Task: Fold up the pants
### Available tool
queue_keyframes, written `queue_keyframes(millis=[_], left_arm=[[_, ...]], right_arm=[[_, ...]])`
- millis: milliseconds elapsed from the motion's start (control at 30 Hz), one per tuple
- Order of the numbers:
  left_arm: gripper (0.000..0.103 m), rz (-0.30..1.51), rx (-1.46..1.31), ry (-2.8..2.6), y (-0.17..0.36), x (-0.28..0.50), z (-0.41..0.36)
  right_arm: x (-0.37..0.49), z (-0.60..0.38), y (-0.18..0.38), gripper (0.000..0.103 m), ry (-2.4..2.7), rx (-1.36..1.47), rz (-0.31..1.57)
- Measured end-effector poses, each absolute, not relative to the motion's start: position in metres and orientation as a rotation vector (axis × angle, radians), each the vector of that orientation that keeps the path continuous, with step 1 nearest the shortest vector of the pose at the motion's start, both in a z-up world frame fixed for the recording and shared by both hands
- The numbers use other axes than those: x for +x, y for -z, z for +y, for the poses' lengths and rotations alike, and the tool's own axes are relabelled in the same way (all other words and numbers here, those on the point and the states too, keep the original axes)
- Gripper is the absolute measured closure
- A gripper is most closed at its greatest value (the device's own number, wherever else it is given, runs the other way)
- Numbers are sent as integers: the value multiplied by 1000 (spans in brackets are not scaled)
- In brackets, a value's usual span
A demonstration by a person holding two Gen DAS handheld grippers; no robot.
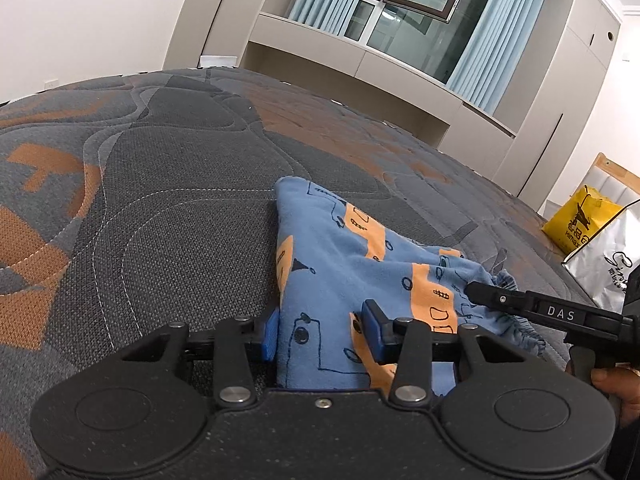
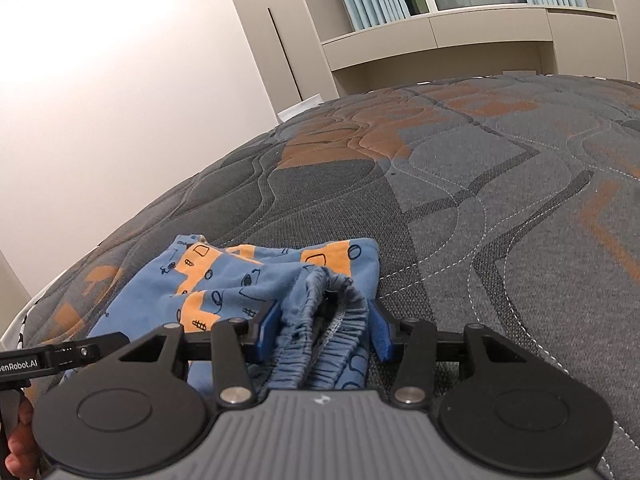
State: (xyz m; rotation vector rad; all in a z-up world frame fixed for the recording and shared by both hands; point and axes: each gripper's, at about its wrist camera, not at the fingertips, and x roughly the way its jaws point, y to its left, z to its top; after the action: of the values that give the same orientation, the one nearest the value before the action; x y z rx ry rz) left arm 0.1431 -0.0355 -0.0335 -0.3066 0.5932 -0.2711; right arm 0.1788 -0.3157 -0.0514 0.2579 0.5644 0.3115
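The pants (image 1: pixel 360 280) lie bunched in a small blue-and-orange heap on the mattress (image 1: pixel 160 200), near its near edge.

My left gripper (image 1: pixel 320 334): jaws spread, blue pads on either side of the pants' left portion. Cloth sits between them, but the pads are not pressed onto it. The pants' folded left edge runs straight away from my left pad.

My right gripper (image 2: pixel 322 330): jaws also spread, straddling the gathered elastic waistband (image 2: pixel 336 320). The waistband bulges up between the pads. The left pad touches the cloth; whether the right one does I cannot tell.

Beyond the pants the mattress stretches bare toward the window (image 1: pixel 404 12) and cabinets (image 1: pixel 360 64). Past the mattress's right edge stand a yellow bag (image 1: pixel 576 220) and a silver bag (image 1: pixel 612 256).
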Motion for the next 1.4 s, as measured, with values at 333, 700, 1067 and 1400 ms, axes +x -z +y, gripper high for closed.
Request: queue_keyframes(millis=[333,700,1067,1400], left_arm=[[60,595,-306,265,33,143,-36],[81,585,-307,239,24,138,-38],[88,562,-302,274,10,122,-31],[89,556,-294,363,2,109,-4]], right_arm=[[179,-314,51,52,-307,238,565],[168,-308,49,68,-302,213,521],[143,-309,45,77,-283,321,446],[118,-292,23,79,-289,308,455]])
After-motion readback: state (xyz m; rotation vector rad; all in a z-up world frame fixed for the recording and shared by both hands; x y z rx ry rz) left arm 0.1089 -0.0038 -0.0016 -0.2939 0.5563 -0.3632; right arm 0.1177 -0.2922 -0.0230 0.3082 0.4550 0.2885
